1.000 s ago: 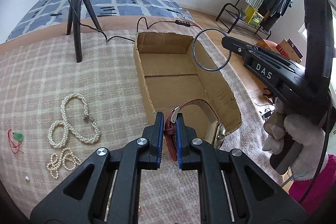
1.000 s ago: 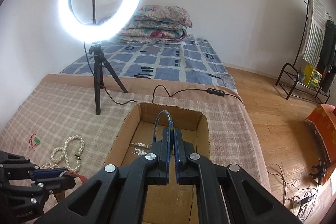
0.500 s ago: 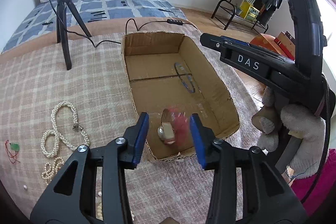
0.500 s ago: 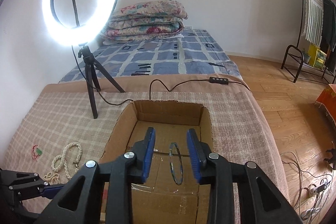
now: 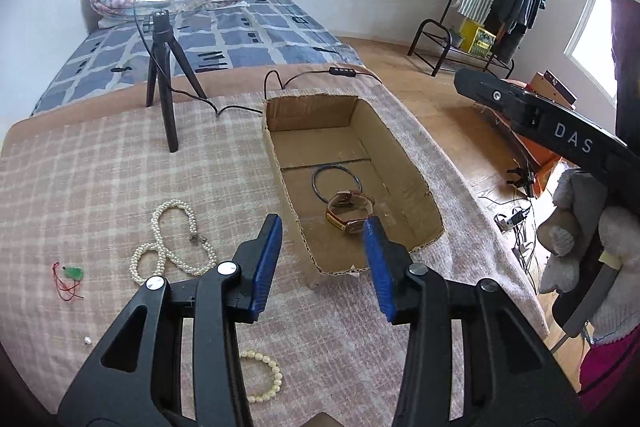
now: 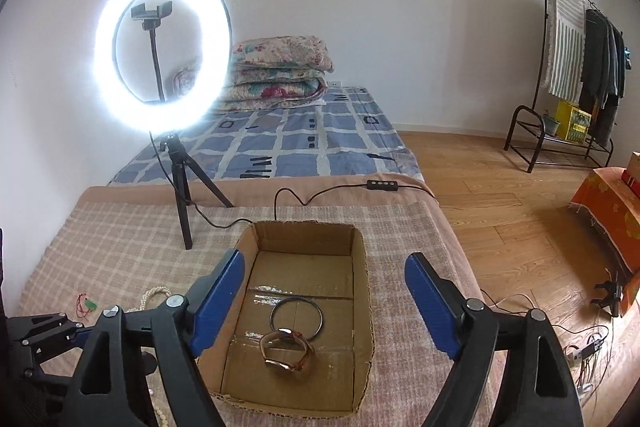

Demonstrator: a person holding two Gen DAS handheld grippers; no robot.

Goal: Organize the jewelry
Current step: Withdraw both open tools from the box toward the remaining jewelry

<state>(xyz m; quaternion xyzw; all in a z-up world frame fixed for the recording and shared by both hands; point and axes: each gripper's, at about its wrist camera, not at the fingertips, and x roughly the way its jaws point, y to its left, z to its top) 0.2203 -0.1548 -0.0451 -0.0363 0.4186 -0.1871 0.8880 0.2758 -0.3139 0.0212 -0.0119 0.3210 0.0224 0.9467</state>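
Note:
An open cardboard box (image 5: 404, 155) (image 6: 362, 267) sits on the plaid blanket. Inside lie a dark bangle (image 5: 316, 183) (image 6: 296, 317) and a red-strapped watch (image 5: 350, 211) (image 6: 286, 351). My left gripper (image 5: 322, 233) is open and empty above the box's near edge. My right gripper (image 6: 324, 277) is open and empty above the box; it also shows in the left wrist view (image 5: 560, 135). On the blanket left of the box lie a pearl necklace (image 5: 172, 247), a beaded bracelet (image 5: 268, 375), a green pendant on red cord (image 5: 72, 273) (image 6: 90, 305) and a loose pearl (image 5: 86, 340).
A lit ring light on a tripod (image 5: 162, 87) (image 6: 180, 195) stands behind the box, its cable (image 5: 304, 75) trailing across the blanket. A bed (image 6: 300, 139) lies beyond. A clothes rack (image 6: 576, 75) and wood floor are at the right.
Both grippers opened and pulled up and back. The left let go of the watch and the right let go of the bangle; both now lie in the box.

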